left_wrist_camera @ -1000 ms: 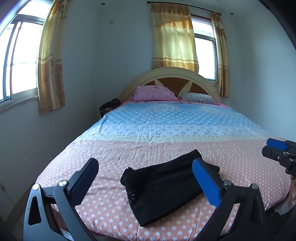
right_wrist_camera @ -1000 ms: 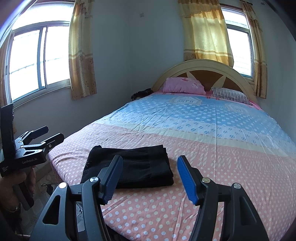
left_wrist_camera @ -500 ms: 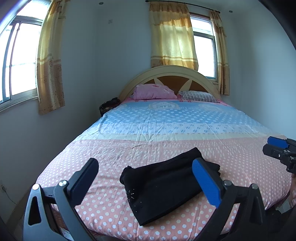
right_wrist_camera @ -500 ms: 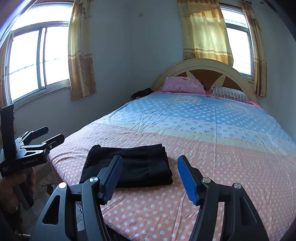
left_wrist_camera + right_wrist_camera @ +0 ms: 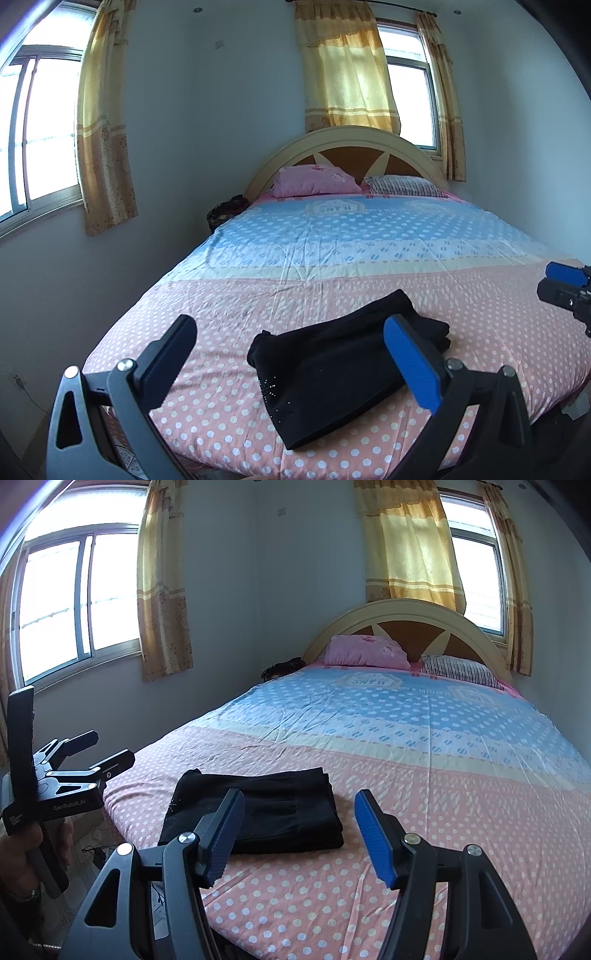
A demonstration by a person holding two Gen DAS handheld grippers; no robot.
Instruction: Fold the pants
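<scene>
Daylit bedroom: the bed [image 5: 332, 258] wears a dotted pink-and-blue sheet. From the left wrist, black pants [image 5: 343, 369] lie as a folded bundle near the bed's foot edge; the left gripper [image 5: 291, 358] hangs above them, jaws wide, holding nothing. From the right wrist, the right gripper [image 5: 299, 834] likewise gapes empty beside the pants [image 5: 258, 812]. Folding looks finished; next, perhaps just tidying a loose edge.

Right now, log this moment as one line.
pants: folded, flat on bed near foot edge | left gripper: open, empty, above pants | right gripper: open, empty | stage: fold looks done
</scene>
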